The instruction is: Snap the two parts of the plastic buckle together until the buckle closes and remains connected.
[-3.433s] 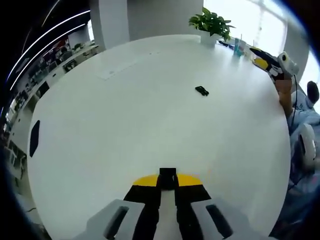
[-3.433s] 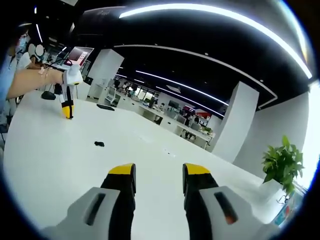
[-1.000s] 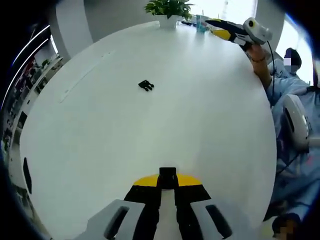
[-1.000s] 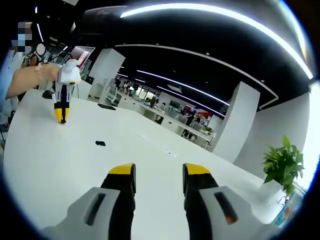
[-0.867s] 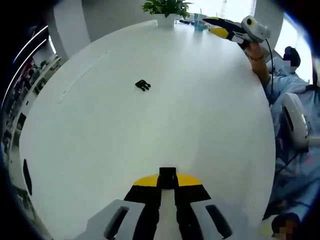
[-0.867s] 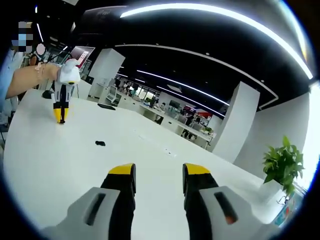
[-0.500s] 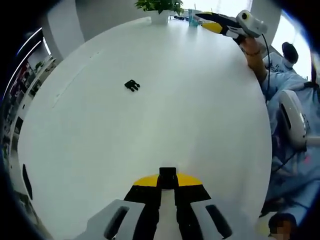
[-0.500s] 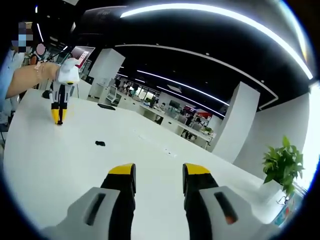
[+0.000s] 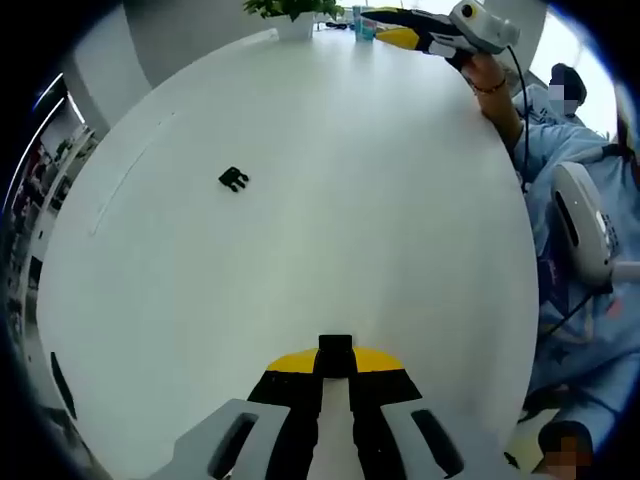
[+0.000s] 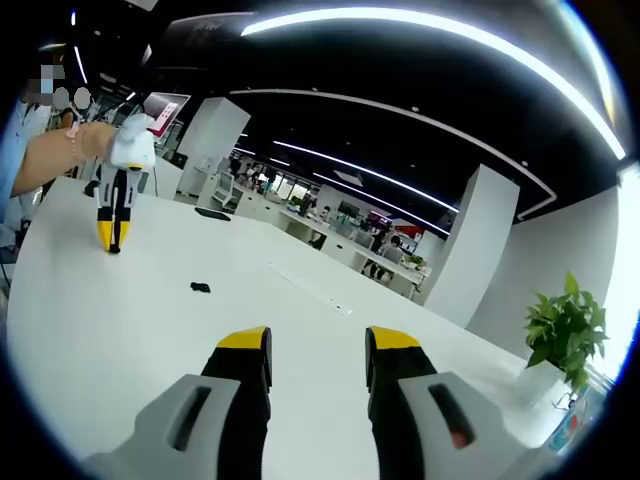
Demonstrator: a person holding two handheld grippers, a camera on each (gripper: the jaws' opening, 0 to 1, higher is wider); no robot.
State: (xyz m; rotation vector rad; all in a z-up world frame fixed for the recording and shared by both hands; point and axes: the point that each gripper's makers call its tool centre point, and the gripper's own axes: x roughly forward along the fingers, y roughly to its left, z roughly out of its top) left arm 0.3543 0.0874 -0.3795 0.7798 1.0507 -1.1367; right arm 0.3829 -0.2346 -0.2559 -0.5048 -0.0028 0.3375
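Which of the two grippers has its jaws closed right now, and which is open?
The left gripper is closed, its yellow-tipped jaws pressed together over the white table. The right gripper is open, with bare table showing between its jaws.

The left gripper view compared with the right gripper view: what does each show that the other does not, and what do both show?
Left gripper view alone: the left gripper shut on a black buckle part, and the person's blue clothes. Right gripper view alone: an office hall with a white column; the right gripper open and empty. Both: the white table, the small black part on it, a potted plant.
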